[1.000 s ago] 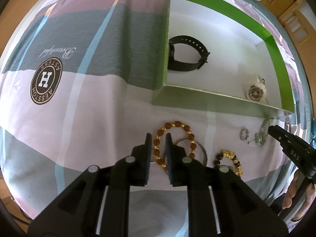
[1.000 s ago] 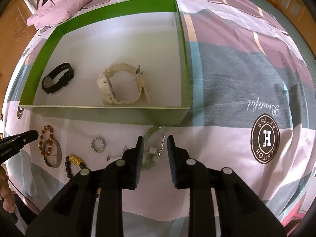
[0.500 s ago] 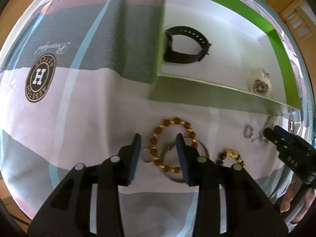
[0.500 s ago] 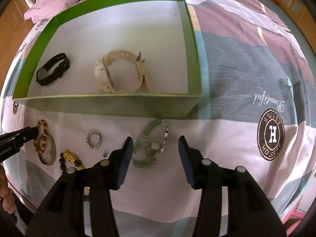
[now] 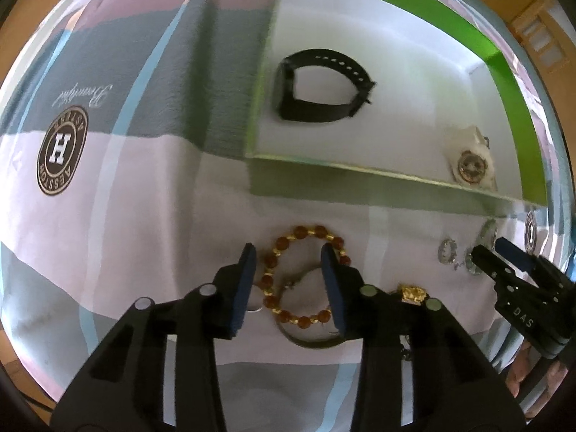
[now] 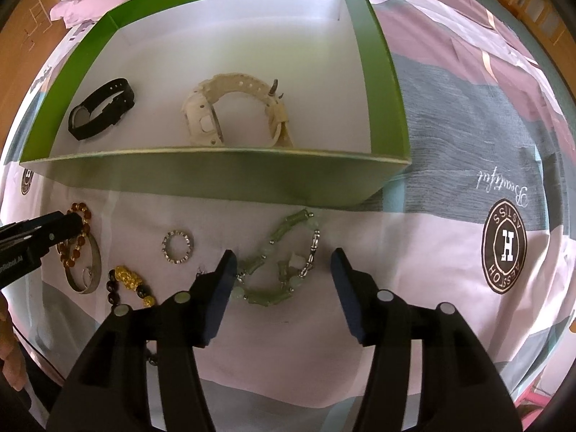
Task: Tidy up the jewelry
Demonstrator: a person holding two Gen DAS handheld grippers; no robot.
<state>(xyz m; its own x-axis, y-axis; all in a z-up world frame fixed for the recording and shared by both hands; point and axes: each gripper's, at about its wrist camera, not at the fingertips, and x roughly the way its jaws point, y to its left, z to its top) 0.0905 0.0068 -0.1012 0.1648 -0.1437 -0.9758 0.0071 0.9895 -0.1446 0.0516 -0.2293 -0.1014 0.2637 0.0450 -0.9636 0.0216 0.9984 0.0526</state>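
Observation:
My left gripper (image 5: pixel 288 257) is open, its fingers straddling an amber bead bracelet (image 5: pixel 279 248) that lies on the bedsheet over a metal bangle (image 5: pixel 309 342). My right gripper (image 6: pixel 284 261) is open, its fingers either side of a green jade bracelet (image 6: pixel 277 270). A green box (image 6: pixel 216 176) with a white floor holds a black band (image 6: pixel 102 108) and a cream watch (image 6: pixel 234 111). A small silver ring (image 6: pixel 177 245) and a gold-and-black bead bracelet (image 6: pixel 129 282) lie on the sheet between the grippers.
The bedsheet (image 6: pixel 468 126) has pink and grey bands and a round brown logo (image 6: pixel 505 246). The box's near wall (image 5: pixel 378 187) stands just beyond the loose jewelry. A wooden floor and furniture show past the bed's edges.
Both grippers have opened from nearly shut. Both have moved closer to the sheet, so the amber bracelet and the jade bracelet now sit between their fingers.

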